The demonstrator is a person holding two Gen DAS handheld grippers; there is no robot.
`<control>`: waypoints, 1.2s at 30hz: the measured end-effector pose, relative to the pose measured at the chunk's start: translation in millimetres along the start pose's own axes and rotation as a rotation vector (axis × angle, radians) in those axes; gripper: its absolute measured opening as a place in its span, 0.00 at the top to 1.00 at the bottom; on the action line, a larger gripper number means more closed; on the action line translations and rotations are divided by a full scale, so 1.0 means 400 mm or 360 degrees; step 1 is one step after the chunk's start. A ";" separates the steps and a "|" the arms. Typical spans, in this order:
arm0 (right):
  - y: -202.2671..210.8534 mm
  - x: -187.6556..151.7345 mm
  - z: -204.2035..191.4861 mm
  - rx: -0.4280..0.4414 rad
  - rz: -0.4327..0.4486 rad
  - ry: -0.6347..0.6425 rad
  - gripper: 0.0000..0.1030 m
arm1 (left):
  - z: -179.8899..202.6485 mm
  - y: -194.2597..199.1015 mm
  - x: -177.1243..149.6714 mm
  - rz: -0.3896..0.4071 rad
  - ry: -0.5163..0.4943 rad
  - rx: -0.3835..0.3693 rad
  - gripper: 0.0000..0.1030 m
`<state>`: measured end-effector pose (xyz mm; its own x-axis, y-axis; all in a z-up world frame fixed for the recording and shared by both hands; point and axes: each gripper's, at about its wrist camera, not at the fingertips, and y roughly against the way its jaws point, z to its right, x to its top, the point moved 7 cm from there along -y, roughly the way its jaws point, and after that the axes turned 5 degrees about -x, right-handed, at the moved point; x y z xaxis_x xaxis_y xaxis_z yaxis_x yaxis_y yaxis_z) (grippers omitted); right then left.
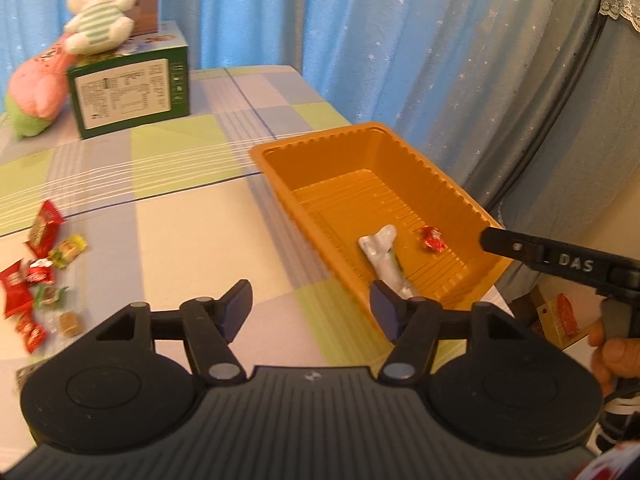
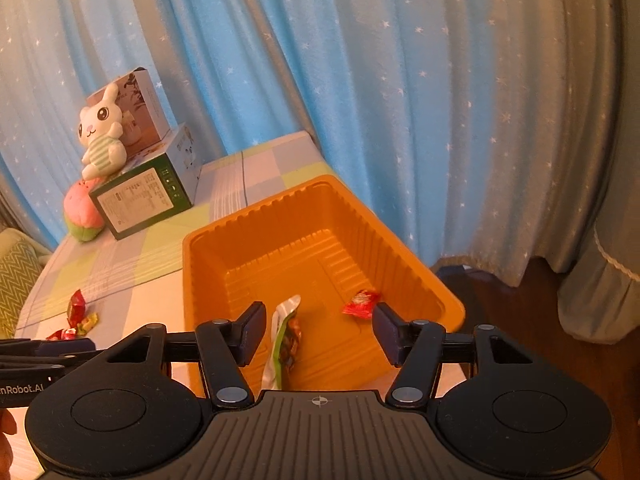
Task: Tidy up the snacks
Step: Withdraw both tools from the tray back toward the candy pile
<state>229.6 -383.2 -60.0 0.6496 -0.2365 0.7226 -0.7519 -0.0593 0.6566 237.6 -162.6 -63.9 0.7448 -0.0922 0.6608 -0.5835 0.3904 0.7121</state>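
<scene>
An orange plastic tray (image 1: 280,152) (image 2: 192,264) stands at the table's right edge. In it lie a long silver-green snack packet (image 1: 384,256) (image 2: 282,340) and a small red wrapped candy (image 1: 432,238) (image 2: 360,304). A pile of several red and green wrapped snacks (image 1: 40,264) (image 2: 78,316) lies on the tablecloth at the left. My left gripper (image 1: 310,308) is open and empty, over the tray's near left corner. My right gripper (image 2: 318,330) is open and empty, above the tray's near end; its finger also shows in the left wrist view (image 1: 520,248).
A green carton (image 1: 128,88) (image 2: 140,200) stands at the table's back left with a white rabbit plush (image 1: 102,8) (image 2: 102,136) on it and a pink plush (image 1: 38,88) (image 2: 82,216) beside it. Blue star curtains hang behind. The table edge runs just right of the tray.
</scene>
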 end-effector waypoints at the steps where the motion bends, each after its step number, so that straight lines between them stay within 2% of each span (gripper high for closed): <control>1: 0.016 -0.007 -0.001 0.0002 0.0000 -0.0008 0.43 | -0.005 0.014 -0.006 0.0007 0.0006 0.0011 0.36; 8: 0.112 -0.057 -0.059 0.0011 -0.0005 0.0004 0.43 | -0.033 0.115 -0.049 0.0047 0.0017 0.0071 0.34; 16: 0.195 -0.114 -0.171 0.0059 0.0005 0.0091 0.43 | -0.082 0.219 -0.107 0.0087 0.0066 0.0122 0.30; 18: 0.206 -0.129 -0.193 0.0074 -0.0005 0.0099 0.42 | -0.097 0.244 -0.119 0.0097 0.0070 0.0131 0.30; 23: 0.221 -0.160 -0.250 0.0104 -0.0045 0.0141 0.32 | -0.140 0.302 -0.155 0.0108 0.0070 0.0187 0.28; 36: 0.238 -0.232 -0.353 0.0151 -0.0111 0.0273 0.31 | -0.248 0.396 -0.225 0.0122 0.0149 0.0300 0.27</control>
<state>113.6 -229.9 -33.9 0.7042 -0.0603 0.7075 -0.7062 -0.1630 0.6890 110.1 -1.5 -34.0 0.7175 0.0202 0.6963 -0.6834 0.2139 0.6980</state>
